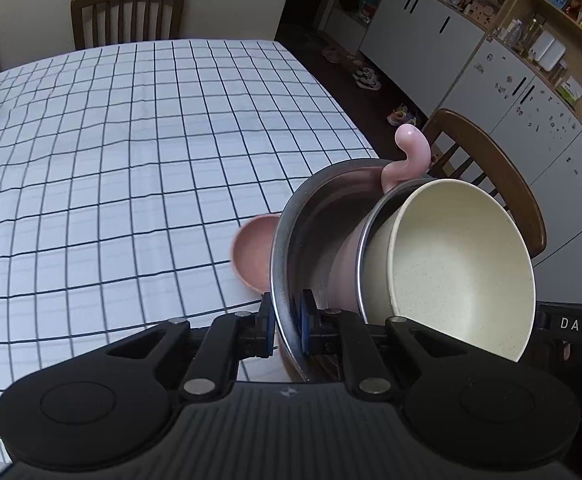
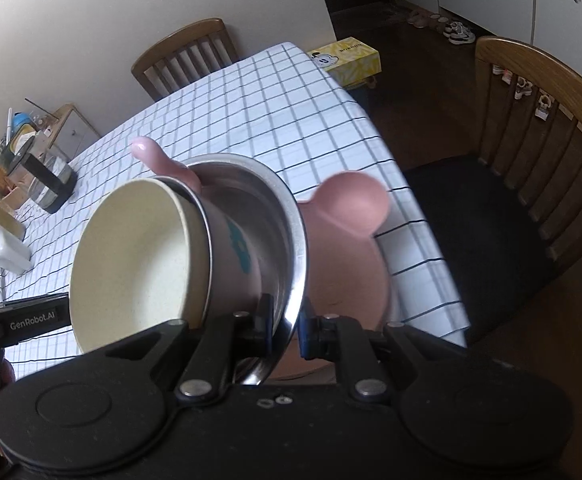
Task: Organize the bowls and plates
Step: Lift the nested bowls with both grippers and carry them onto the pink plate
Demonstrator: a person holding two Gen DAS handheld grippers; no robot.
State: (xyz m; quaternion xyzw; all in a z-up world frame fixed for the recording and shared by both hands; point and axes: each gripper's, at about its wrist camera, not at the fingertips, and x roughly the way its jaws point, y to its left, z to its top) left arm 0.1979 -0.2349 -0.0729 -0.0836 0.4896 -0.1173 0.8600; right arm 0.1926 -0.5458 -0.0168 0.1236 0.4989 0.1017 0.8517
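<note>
A nested stack is held tilted above the checked tablecloth (image 1: 111,160). The outer piece is a steel bowl (image 1: 291,232); inside it sit a pink bowl with a curled handle (image 1: 409,148) and a cream bowl (image 1: 459,268). My left gripper (image 1: 285,320) is shut on the steel bowl's rim. My right gripper (image 2: 285,328) is shut on the same steel bowl's rim (image 2: 295,264) from the opposite side. The cream bowl (image 2: 131,256) faces left in the right wrist view. A pink plate with a round ear (image 2: 351,208) lies under the stack; it also shows in the left wrist view (image 1: 253,256).
Wooden chairs stand at the table's far end (image 1: 127,12) and right side (image 2: 543,132). A dark jar (image 2: 47,176), a white container (image 2: 5,250) and clutter sit at the table's far left. A yellow tissue box (image 2: 347,60) is beyond the table corner. Cabinets (image 1: 531,100) line the right.
</note>
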